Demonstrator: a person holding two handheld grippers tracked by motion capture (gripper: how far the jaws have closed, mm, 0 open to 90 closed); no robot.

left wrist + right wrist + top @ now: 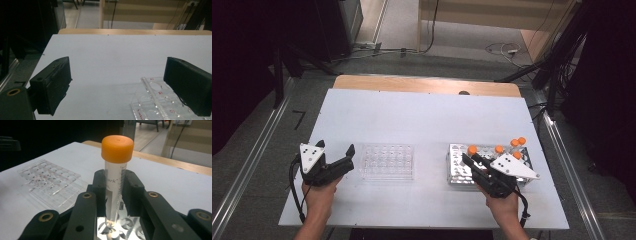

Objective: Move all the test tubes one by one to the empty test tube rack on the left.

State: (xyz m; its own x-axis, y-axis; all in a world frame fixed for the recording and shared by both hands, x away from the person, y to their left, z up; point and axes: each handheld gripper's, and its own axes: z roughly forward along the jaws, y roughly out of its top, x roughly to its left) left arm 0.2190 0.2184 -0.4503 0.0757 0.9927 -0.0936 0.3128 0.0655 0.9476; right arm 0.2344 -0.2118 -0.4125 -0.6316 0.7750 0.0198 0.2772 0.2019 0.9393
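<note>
A: While the right tool point(115, 195) is clenched on one tube point(116, 177), where does that tube stand?

B: Upright between the jaws, orange cap on top, its tip just above the holes of the metal rack point(458, 172). In the high view that rack sits at about four o'clock on the table point(412, 110), with a few more capped tubes point(518, 144) standing along its far edge.

A: And the left tool point(337, 157)?

B: Released. Its jaws stand wide with nothing between them, at about eight o'clock, just beside the clear rack point(388, 161). A corner of that rack shows under its right jaw in the left gripper view.

A: So which step is this?

B: I judge it the carry: a tube lifted out of the metal rack and bound for the clear one, which looks empty. From the right tool, the clear rack lies toward ten o'clock.

A: What does the next move call for?

B: Probably a level sweep toward nine o'clock across the gap between the racks, keeping the tube upright, then lining its tip over one hole before lowering. The clear rack looks light, so the free tool may need to steady it.
</note>
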